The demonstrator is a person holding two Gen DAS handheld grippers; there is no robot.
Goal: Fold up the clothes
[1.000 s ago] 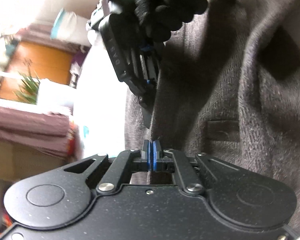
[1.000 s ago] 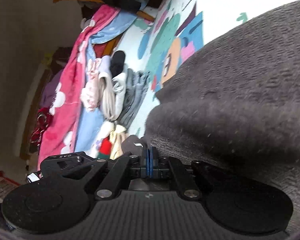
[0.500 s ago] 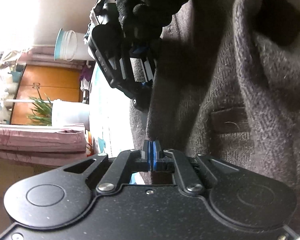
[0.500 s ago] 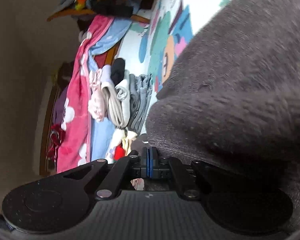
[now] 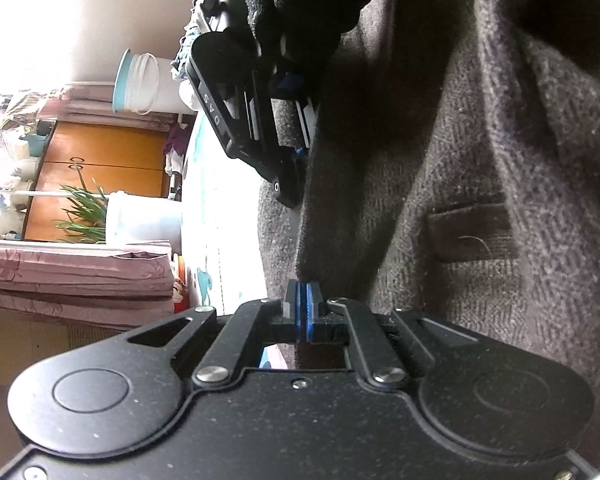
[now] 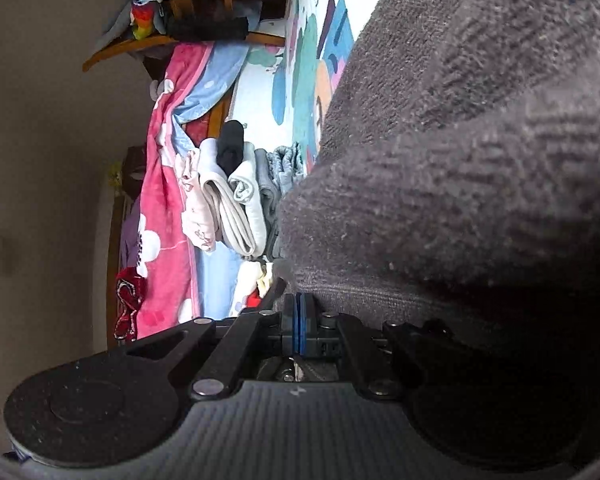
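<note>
Both grippers — left gripper (image 5: 302, 294), right gripper (image 6: 299, 307) — clamp the grey coat (image 5: 480, 160) above a cartoon-printed mat (image 6: 300, 68).

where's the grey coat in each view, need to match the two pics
Left wrist view: the grey coat fills the right half, its edge pinched in the left hand-held gripper; a pocket flap shows at centre right.
Right wrist view: the grey coat fills the right and upper right, its edge clamped in the right hand-held gripper.
Shared landmark: the cartoon-print mat under the coat, just left of its edge in both.
</note>
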